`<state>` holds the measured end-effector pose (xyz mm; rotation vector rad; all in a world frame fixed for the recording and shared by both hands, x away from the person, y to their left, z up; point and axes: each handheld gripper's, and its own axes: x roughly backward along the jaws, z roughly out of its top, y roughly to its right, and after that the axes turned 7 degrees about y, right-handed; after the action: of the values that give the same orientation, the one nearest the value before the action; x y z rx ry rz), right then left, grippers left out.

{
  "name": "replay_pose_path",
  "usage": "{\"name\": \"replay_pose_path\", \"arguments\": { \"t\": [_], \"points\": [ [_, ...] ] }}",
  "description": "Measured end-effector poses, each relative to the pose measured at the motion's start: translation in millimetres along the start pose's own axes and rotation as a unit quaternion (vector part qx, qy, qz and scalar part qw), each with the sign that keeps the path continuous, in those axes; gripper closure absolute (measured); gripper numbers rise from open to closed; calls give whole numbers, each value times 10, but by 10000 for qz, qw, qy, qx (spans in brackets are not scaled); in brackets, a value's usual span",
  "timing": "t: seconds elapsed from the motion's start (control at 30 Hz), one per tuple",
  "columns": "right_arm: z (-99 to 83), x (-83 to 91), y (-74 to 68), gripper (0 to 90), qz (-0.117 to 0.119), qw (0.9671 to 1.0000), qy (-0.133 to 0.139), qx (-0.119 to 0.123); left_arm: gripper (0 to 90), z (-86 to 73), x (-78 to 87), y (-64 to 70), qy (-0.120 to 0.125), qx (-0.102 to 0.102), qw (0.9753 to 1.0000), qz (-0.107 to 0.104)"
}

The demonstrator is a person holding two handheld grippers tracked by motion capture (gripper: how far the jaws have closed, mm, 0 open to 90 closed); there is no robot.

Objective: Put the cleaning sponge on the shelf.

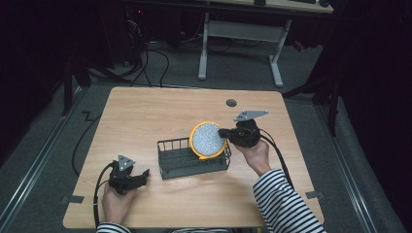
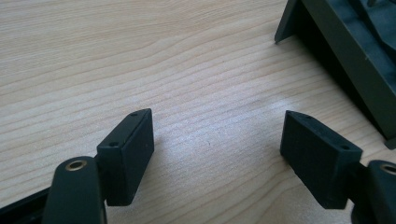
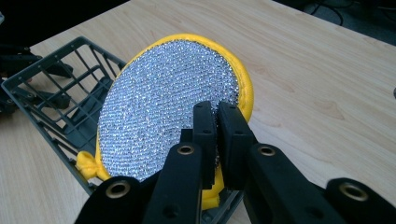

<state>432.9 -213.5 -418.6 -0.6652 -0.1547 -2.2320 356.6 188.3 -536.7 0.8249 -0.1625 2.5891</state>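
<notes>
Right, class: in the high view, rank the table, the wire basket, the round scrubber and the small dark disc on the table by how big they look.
1. Table
2. Wire basket
3. Scrubber, held on edge by the right gripper, so seen nearly face-on
4. Dark disc

Both sleeves are striped black and white. Each hand-held gripper, left and right, is black, topped by a grey three-cornered plate and trailing a black cable. Brass-ringed holes mark the arms behind the blocky black jaws.
</notes>
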Motion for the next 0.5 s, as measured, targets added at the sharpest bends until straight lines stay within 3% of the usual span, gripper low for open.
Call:
{"name": "replay_pose_path", "arguments": {
  "t": [0.23,0.5],
  "points": [
    [-102,-2,19,871,71,9999,-128,-75,265,0,0,-1,1,1,10000,-2],
    [-126,-28,-26,871,146,9995,-297,16,266,0,0,-1,1,2,10000,-2]
  ]
}}
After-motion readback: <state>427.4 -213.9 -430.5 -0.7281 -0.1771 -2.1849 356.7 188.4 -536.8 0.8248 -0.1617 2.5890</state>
